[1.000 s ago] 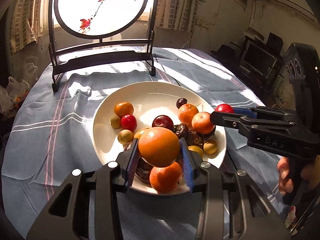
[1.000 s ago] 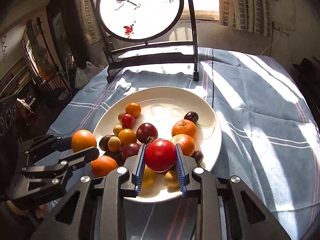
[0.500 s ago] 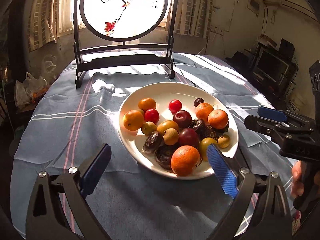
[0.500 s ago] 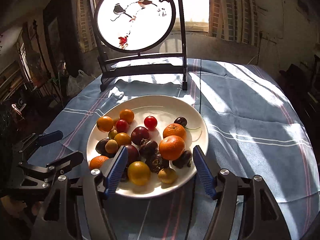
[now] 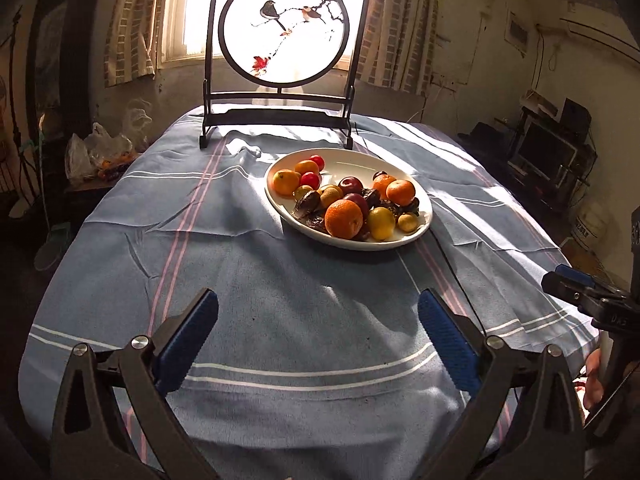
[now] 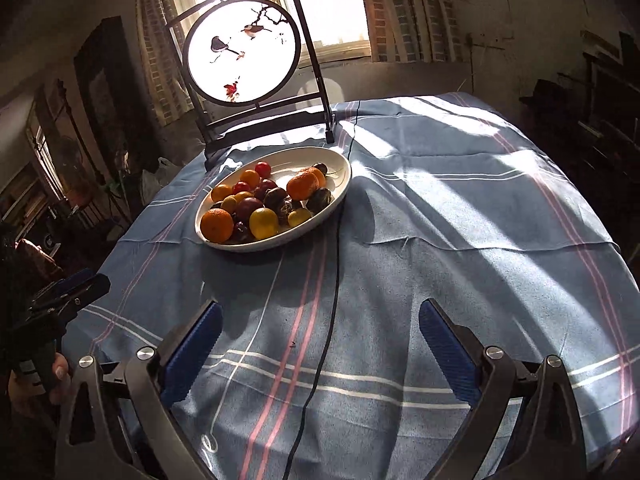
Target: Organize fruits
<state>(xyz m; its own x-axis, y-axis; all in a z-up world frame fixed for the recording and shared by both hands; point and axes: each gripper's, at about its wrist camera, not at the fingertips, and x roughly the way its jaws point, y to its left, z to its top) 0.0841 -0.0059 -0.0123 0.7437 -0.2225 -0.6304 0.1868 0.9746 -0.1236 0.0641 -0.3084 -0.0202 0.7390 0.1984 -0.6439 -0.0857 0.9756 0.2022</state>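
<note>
- The left gripper [image 5: 318, 334] is hovering over the near part of the bench [image 5: 248, 280], its jaws standing wide apart and holding nothing
- The right gripper [image 6: 320, 338] is hanging over the near side too, its jaws spread wide and gripping nothing
- The fruits are all lying in the white plate [image 5: 424, 218], which is sitting on the blue striped cloth [image 5: 192, 216] well ahead of both grippers
- A big orange [image 5: 344, 218] is resting at the plate's near edge, touching a yellow fruit [image 5: 381, 223] just beside it
- Another orange [image 5: 286, 182] is sitting at the plate's left side, with a small red fruit [image 5: 310, 180] beside it
- A round bird screen [image 5: 286, 32] is standing upright behind the plate, near the window
- A black cable [image 6: 332, 280] is running across the cloth from the plate toward the near edge
</note>
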